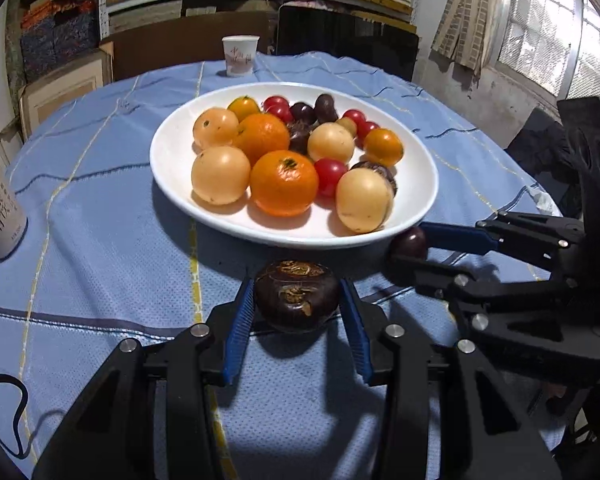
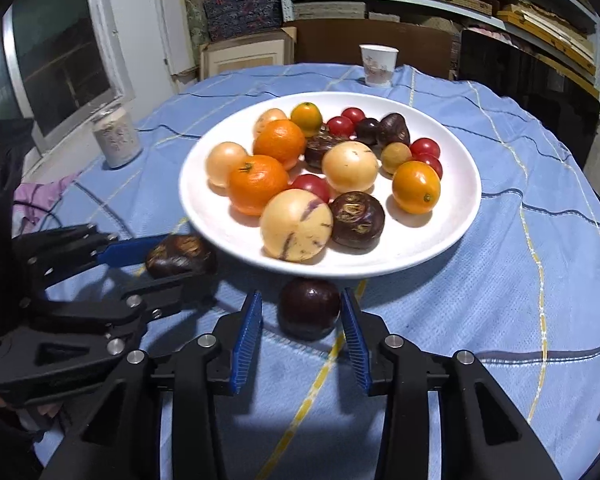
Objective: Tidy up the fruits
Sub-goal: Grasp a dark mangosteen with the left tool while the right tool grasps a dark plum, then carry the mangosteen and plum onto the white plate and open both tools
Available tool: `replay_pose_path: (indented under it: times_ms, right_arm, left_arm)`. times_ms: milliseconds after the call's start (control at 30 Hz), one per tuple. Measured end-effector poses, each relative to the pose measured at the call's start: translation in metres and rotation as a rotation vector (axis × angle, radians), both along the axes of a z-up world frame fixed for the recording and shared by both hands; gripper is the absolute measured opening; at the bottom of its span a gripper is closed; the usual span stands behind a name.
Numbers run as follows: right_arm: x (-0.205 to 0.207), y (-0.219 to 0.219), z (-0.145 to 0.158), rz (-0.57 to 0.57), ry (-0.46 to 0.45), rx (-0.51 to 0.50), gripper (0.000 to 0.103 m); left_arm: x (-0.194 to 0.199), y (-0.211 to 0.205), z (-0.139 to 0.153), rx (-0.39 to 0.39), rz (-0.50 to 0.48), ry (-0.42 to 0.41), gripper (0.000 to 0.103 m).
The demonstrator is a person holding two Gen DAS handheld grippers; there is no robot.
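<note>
While left tongs [image 1: 296, 300] clamp a scarred brown water chestnut [image 1: 296, 294], right tongs [image 2: 302, 312] straddle a glossy purple fruit [image 2: 309, 307].

The can [image 1: 0, 212] at the left edge is cut off, and its print is too blurred to read. The pattern on the cup [image 1: 239, 55] is also unclear. The plate [image 2: 204, 184] rim hides the far side of the dark fruit [image 2: 309, 307]. In the pile, the back chestnuts [image 1: 300, 136] are partly covered by oranges [image 1: 260, 138]. The black cable [image 1: 8, 412] runs out of the frame.
</note>
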State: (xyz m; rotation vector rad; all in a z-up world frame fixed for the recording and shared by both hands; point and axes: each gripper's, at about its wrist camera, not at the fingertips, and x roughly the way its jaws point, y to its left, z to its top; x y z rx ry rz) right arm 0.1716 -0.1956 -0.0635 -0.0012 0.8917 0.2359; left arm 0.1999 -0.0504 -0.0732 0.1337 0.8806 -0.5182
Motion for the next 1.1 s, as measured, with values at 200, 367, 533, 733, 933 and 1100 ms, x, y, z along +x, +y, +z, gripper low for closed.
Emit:
replay_pose_path:
  times_ms: [200, 367, 533, 733, 933, 1100]
  right_arm:
    - [-0.003, -0.004, -0.002, -0.022, 0.004, 0.012, 0.033]
    - [-0.015, -0.013, 0.003, -0.032, -0.010, 0.031, 0.033]
    - [-0.032, -0.024, 0.009, -0.038, -0.026, 0.056, 0.033]
    - [-0.043, -0.040, 0.025, -0.044, -0.060, 0.090, 0.033]
    - [-0.029, -0.052, 0.060, -0.047, -0.142, 0.078, 0.033]
    - [-0.003, -0.052, 0.092, -0.028, -0.216, 0.044, 0.033]
  left_arm:
    - [0.005, -0.003, -0.006, -0.001, -0.009, 0.028, 0.046]
    - [0.001, -0.004, -0.003, 0.003, -0.021, 0.007, 0.042]
    - [-0.011, -0.005, 0.005, 0.010, -0.041, -0.025, 0.042]
    - [-0.025, 0.007, 0.023, -0.026, -0.031, -0.052, 0.042]
    - [-0.013, 0.008, 0.070, -0.045, -0.020, -0.143, 0.042]
    - [0.010, -0.007, 0.095, -0.023, -0.023, -0.205, 0.042]
